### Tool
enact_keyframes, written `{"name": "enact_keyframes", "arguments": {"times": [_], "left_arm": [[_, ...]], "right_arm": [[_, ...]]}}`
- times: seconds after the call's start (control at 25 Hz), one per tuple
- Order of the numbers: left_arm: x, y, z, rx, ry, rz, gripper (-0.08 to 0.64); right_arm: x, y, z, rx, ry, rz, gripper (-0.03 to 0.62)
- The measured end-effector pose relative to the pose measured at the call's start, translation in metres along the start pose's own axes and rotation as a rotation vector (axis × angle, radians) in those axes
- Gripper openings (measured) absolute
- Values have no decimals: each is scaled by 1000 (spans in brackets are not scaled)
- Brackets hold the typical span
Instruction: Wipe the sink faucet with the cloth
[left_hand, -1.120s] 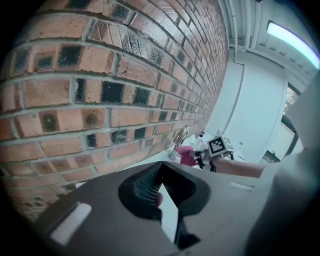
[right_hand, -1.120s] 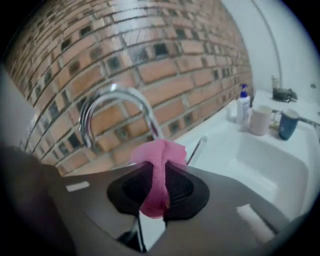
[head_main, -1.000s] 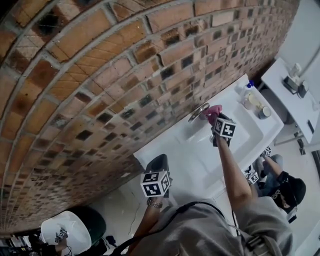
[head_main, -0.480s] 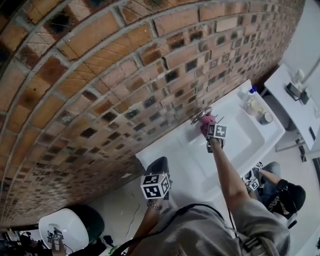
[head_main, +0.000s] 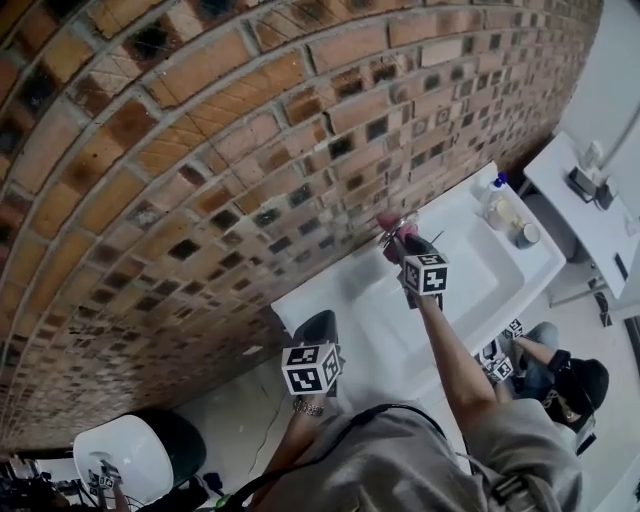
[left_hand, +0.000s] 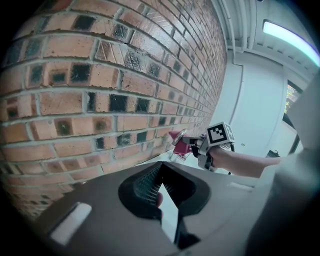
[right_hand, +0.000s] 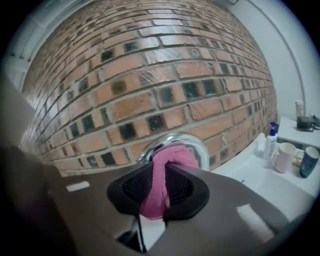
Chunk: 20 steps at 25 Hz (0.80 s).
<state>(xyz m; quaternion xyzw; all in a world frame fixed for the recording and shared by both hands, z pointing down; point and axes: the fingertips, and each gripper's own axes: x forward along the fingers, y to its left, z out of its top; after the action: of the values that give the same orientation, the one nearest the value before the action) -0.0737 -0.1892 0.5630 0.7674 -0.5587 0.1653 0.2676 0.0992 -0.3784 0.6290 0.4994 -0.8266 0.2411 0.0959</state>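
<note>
Since a second ago the right claw (head_main: 405, 248) has been sliding left along the faucet (head_main: 404, 221), toward the brick wall (head_main: 200, 150), and the pink cloth (head_main: 391, 238) has been travelling with it. That claw is clenching the cloth between its pads and is pressing it against the curved chrome faucet, just above the centre of the head view. Below it the white sink (head_main: 500, 275) is lying against the wall. The left claw (head_main: 316, 328) is hanging at lower centre, well apart from the faucet, its pads meeting at their tips on nothing. At the right edge of the right gripper view a bottle (right_hand: 270, 139) and a white mug (right_hand: 283, 156) are standing.
</note>
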Motion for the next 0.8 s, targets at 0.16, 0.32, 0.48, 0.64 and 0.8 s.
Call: {"name": "enact_keyframes", "arguments": {"times": [0.16,0.32,0.48,0.64,0.8], "left_arm": [[-8,-11,-6,9,-1,-12,20],[-19,-16,-5,-1,-16,-6,20],[-34,-9,-26,-72,-1,27,20],[-53,7,-55,-124,29,82,20],[-85,4,-70,-100,20,76,19]], "right_arm": [[-15,46,-32,-98,72,122,67],[-33,116,-67,-191,172,326,67],[-63,157,-80,-107,175,326,67],[-85,185,-93,-106,195,267,67],[-132,211,-111,-113,193,207,67]]}}
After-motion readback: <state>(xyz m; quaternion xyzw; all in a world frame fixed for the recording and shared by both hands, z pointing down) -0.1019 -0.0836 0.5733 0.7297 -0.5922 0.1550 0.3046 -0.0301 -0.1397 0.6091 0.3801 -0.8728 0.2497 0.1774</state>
